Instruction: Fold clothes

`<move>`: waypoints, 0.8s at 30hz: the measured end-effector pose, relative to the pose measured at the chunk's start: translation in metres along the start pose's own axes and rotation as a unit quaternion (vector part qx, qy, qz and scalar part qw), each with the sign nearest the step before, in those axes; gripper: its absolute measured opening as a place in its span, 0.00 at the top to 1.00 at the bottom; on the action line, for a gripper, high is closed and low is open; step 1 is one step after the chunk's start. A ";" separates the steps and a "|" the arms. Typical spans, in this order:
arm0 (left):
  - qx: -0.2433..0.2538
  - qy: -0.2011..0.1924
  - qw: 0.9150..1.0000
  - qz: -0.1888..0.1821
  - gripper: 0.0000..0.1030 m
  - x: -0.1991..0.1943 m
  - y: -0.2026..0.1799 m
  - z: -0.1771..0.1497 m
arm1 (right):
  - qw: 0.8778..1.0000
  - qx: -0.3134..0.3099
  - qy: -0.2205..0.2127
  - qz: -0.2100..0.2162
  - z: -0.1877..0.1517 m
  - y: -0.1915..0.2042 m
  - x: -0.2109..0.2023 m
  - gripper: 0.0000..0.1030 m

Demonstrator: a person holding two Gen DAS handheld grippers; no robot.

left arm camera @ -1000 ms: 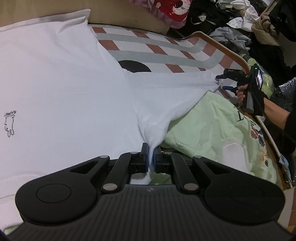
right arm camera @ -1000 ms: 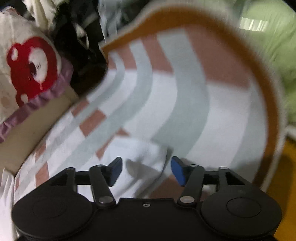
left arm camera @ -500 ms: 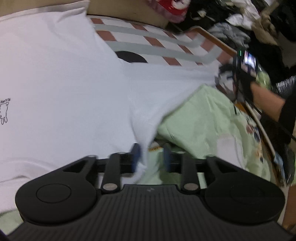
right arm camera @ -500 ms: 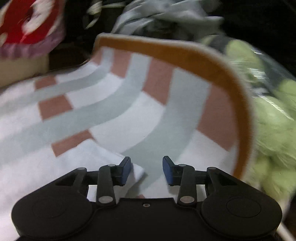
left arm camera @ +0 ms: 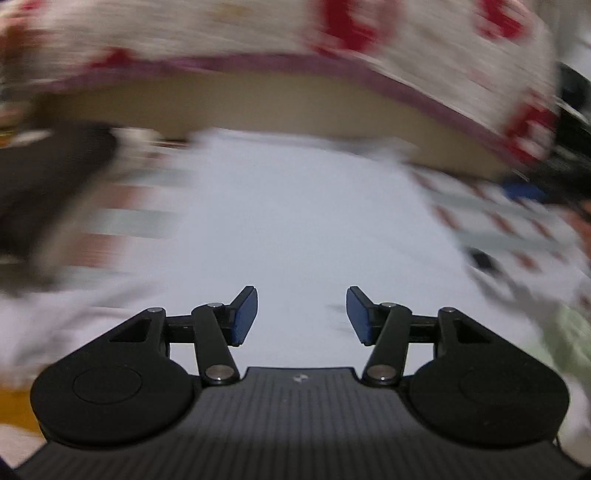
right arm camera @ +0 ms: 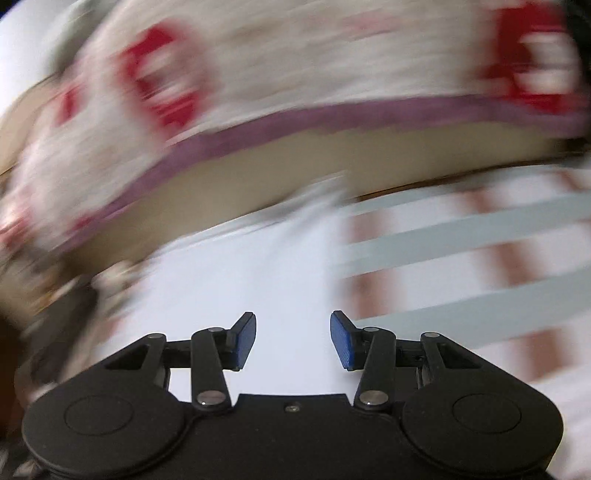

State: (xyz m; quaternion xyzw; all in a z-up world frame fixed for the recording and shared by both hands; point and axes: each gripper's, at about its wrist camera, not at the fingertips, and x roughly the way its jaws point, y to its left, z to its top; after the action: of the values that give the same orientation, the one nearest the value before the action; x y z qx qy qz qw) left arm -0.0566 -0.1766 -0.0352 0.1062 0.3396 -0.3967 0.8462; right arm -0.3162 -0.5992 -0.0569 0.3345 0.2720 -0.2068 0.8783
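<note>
White shirt [left arm camera: 295,229] lies spread on the striped mat [right arm camera: 480,251], running lengthwise from just under both grippers toward the printed red-and-cream cushion [left arm camera: 258,33] at the far edge, where the shirt's end stops short of the cushion's purple border. Both views are heavily blurred. The left gripper [left arm camera: 301,314] hangs above the near part of the shirt, its blue pads spread with nothing between them; its jaws have just been opening. The right gripper [right arm camera: 293,339] hovers over the same white cloth, with the shirt's side edge and bare mat stripes beyond its right-hand finger; its pads also stand apart and empty, the jaws having just widened a little. A green garment [left arm camera: 565,339] shows at the shirt's near right corner in the left view. Neither gripper touches the cloth as far as the blur allows. Judged from this, both grippers are about equally near, and the coming grasp turns on the shirt lying ahead of and below them, long axis in line with the fingers, so either a near edge or the far end toward the cushion would be the hold.
</note>
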 end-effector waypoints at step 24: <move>-0.035 0.213 0.971 0.102 0.30 0.091 0.260 -0.062 | 0.907 -0.369 0.160 0.123 -0.178 0.229 0.140 0.47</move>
State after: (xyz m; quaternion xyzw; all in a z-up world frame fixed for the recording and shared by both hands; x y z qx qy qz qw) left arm 0.1478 -0.0313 -0.1646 0.1926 0.5133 -0.2639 0.7936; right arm -0.1445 -0.3421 -0.1464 0.0460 0.4225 0.0742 0.9022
